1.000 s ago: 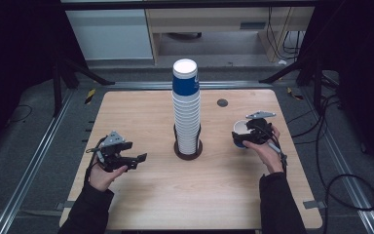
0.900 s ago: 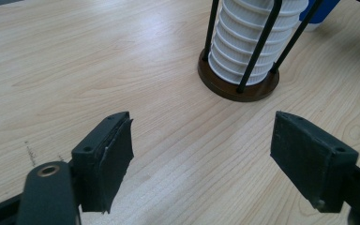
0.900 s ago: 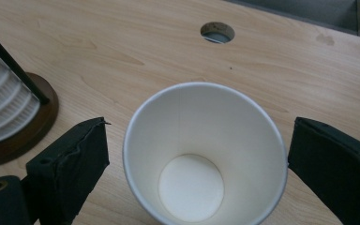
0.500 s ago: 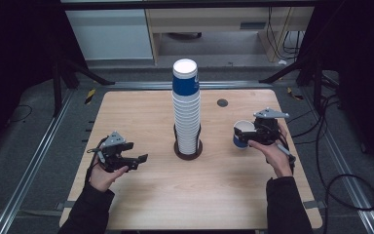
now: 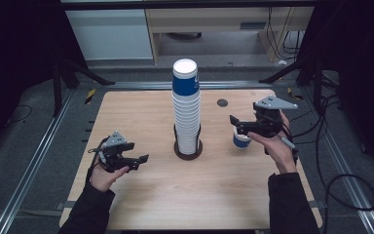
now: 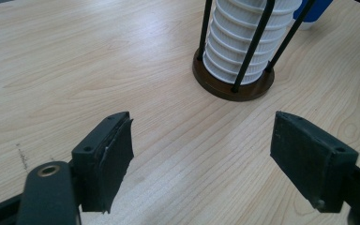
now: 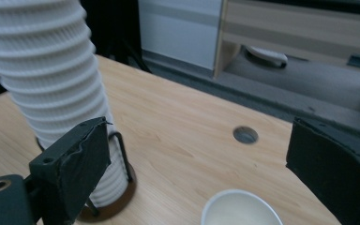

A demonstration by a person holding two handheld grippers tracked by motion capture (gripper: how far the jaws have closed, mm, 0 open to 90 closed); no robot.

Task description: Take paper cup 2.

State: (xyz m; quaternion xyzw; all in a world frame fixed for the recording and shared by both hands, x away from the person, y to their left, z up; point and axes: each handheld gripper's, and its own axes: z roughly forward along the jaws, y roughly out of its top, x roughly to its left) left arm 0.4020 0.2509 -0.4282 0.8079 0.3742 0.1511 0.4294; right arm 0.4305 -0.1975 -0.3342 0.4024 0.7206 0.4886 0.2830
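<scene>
A tall stack of white ribbed cups (image 5: 186, 107) topped by a blue one stands in a dark wire holder (image 5: 188, 150) at the table's middle. A single blue cup (image 5: 241, 139) stands upright on the table to its right. My right gripper (image 5: 238, 126) hovers just above and beside that cup, open, with nothing between the pads. Its jaws have eased in slightly. In the right gripper view the cup's white rim (image 7: 241, 208) lies low between the jaws (image 7: 199, 140), with the stack (image 7: 51, 79) at left. My left gripper (image 5: 140, 161) rests open left of the holder, facing the stack (image 6: 243, 42).
A round cable hole (image 5: 222, 103) lies in the table behind the single cup. A white cabinet (image 5: 117, 34) and a wooden shelf stand beyond the far edge. Cables (image 5: 331, 146) trail on the floor at right. Metal rails run along both table sides.
The right gripper let go of the blue cup, drew back to the right and rose above it. The cup stays on the table. The left gripper has not moved.
</scene>
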